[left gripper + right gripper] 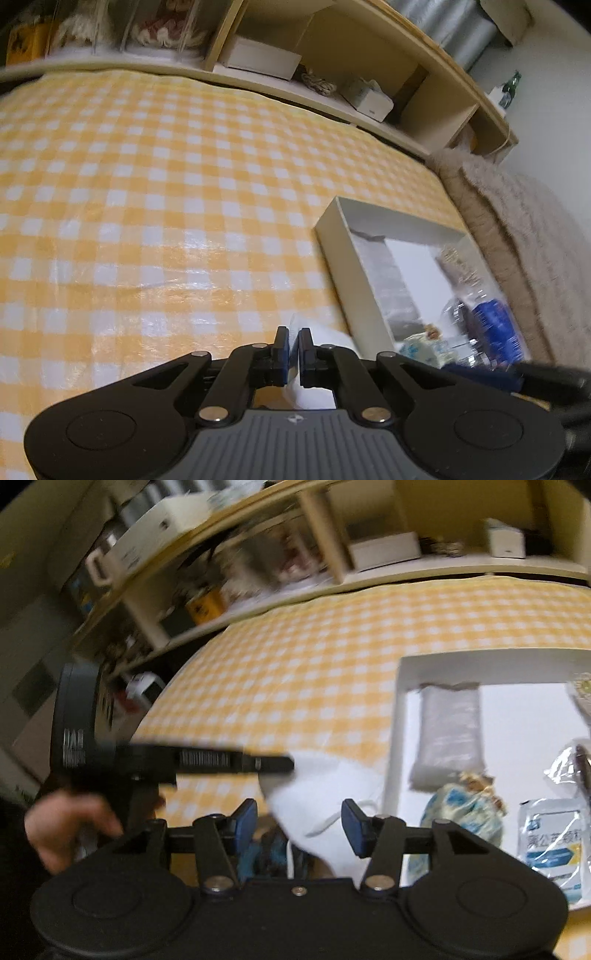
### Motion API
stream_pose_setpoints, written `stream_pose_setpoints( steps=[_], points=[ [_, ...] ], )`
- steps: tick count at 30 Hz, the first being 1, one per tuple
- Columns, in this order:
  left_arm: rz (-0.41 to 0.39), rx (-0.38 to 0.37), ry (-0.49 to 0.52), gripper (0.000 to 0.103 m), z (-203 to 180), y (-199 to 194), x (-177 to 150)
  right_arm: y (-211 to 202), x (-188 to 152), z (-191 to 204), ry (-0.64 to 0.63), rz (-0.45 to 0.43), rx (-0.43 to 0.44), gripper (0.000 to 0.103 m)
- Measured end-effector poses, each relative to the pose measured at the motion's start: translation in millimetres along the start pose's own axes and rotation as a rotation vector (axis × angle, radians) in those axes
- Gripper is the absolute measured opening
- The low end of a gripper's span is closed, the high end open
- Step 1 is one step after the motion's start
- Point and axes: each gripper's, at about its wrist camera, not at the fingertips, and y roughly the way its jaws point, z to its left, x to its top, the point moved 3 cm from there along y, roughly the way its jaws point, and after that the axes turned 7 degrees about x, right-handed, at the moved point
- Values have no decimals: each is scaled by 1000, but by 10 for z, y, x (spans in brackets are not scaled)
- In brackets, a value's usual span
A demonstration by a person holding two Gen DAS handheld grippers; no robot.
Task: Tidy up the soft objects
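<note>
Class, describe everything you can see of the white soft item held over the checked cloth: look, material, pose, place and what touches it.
The white soft item looks like thin, limp white fabric or padding, with a loop-like strip trailing at its lower edge. It hangs crumpled above the yellow checked cloth, just left of the white tray. The left gripper pinches its upper left corner. The right gripper stands open around its lower part, pads not pressing it.
</note>
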Motion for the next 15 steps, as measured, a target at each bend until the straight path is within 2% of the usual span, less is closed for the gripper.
stream_pose_setpoints(
  steps=[2,5,8,11,12,14,15],
  points=[
    [22,-6,1,46,22,-61,-16,13,38,-84,29,-13,-15,51],
    [56,-9,26,60,-3,-231,-76,24,69,-162,59,-18,-25,51],
    [97,-24,73,61,-97,-363,-202,36,92,-199,74,-24,-20,50],
    [128,-5,123,57,-195,-346,-310,40,92,-194,77,-26,-9,50],
    [138,9,134,55,-209,-312,-332,43,92,-191,77,-24,-6,50],
    [154,30,144,38,-206,-263,-368,50,79,-183,76,-17,-1,49],
    [161,37,137,36,-190,-252,-380,53,69,-181,76,-14,0,49]
  ],
)
